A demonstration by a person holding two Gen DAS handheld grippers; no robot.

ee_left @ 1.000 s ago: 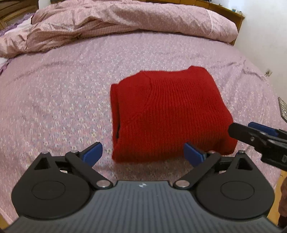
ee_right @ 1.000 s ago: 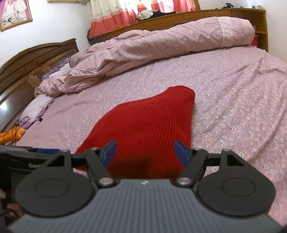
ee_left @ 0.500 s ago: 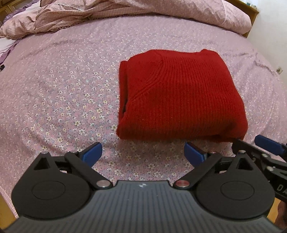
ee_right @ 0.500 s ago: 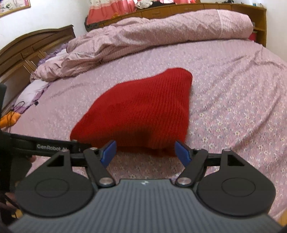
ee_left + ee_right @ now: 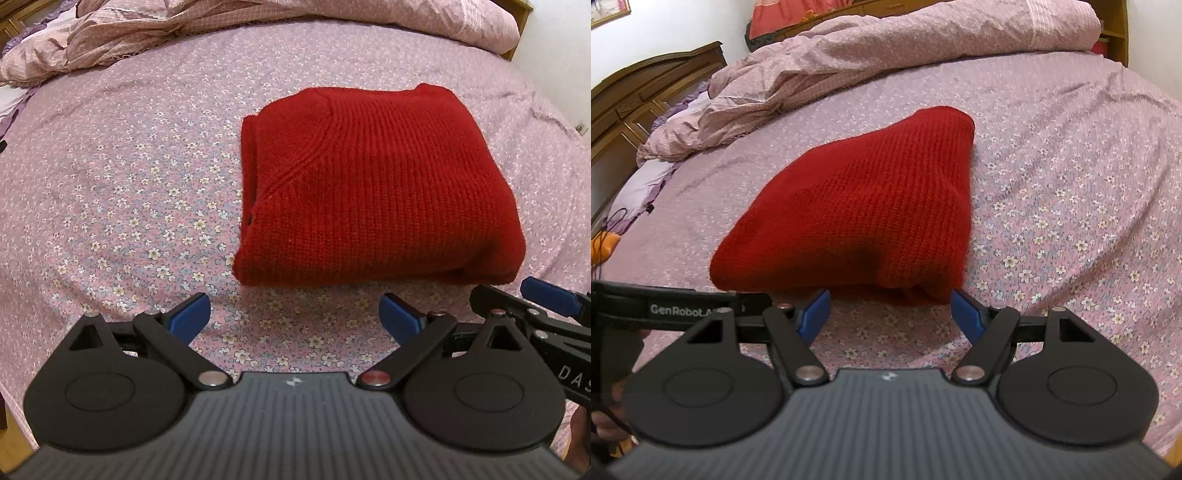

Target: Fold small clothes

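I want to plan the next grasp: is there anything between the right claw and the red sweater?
Nothing visible. The open right claw faces the near edge of the red sweater, with only bare floral bedsheet between them.

Both wrist views tilted down, close over the bed: left from the sweater's near edge, right from its corner. Shared: sweater, sheet, duvet beyond.

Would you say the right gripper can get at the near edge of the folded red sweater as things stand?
Probably yes. The right gripper is open, just short of the red sweater, with only bare bedsheet between them. The left gripper sits off to the side.
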